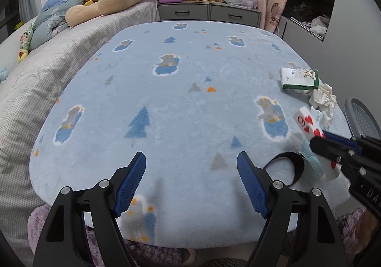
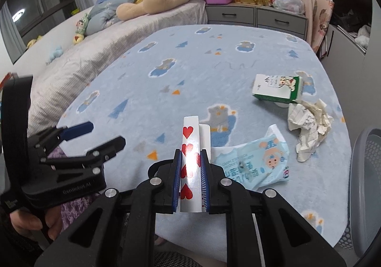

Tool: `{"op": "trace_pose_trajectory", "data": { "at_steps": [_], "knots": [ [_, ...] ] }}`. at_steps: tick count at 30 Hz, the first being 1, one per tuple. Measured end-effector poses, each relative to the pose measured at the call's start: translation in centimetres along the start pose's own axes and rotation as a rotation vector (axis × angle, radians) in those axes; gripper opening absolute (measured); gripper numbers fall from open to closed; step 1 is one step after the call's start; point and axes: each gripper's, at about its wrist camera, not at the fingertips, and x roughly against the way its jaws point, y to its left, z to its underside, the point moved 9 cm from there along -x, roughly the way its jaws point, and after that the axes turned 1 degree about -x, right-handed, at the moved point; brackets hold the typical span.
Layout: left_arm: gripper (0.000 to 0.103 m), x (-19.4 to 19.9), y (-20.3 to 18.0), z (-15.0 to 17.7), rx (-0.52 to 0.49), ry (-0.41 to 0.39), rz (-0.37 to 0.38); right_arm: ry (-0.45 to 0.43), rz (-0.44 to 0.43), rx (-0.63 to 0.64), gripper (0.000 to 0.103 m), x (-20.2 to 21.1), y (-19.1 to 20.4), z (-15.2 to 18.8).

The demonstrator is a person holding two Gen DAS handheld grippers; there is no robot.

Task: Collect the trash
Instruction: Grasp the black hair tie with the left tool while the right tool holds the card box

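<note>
A bedroom table is covered by a blue blanket. A folded card is clamped upright in the right gripper, probably for dropping into the grey bin alongside. The left gripper is held open, empty.

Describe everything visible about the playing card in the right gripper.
The playing card is white and glossy, printed with red hearts; the left wrist view shows a red 9. It is bent lengthwise and pinched between the shut jaws of the right gripper, pointing forward above the blue blanket.
</note>
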Motion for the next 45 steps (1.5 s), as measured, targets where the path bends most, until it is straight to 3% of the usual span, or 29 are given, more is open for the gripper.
{"op": "trace_pose_trajectory", "data": {
  "at_steps": [16,21,31,32,39,45],
  "knots": [
    [0.076,-0.1,-7.3,2.5,-0.117,0.072,0.182,-0.093,0.082,-0.205,0.016,5.1,-7.2,0.8],
    [0.076,-1.5,-9.2,3.2,-0.137,0.117,0.211,-0.099,0.087,-0.241,0.016,5.5,-8.5,1.5],
    [0.075,-3.1,-10.8,2.3,-0.134,0.095,0.209,-0.104,0.085,-0.264,0.016,5.8,-9.4,2.2],
    [0.073,-3.2,-10.7,2.2,-0.130,0.094,0.208,-0.104,0.084,-0.265,0.016,5.7,-9.4,2.3],
    [0.029,-3.1,-9.1,1.8,-0.099,0.111,0.206,-0.104,0.077,-0.272,0.016,5.5,-9.6,2.5],
    [0.022,-2.2,-8.1,1.4,-0.077,0.105,0.194,-0.113,0.066,-0.279,0.016,5.8,-9.7,2.4]
  ]
}}
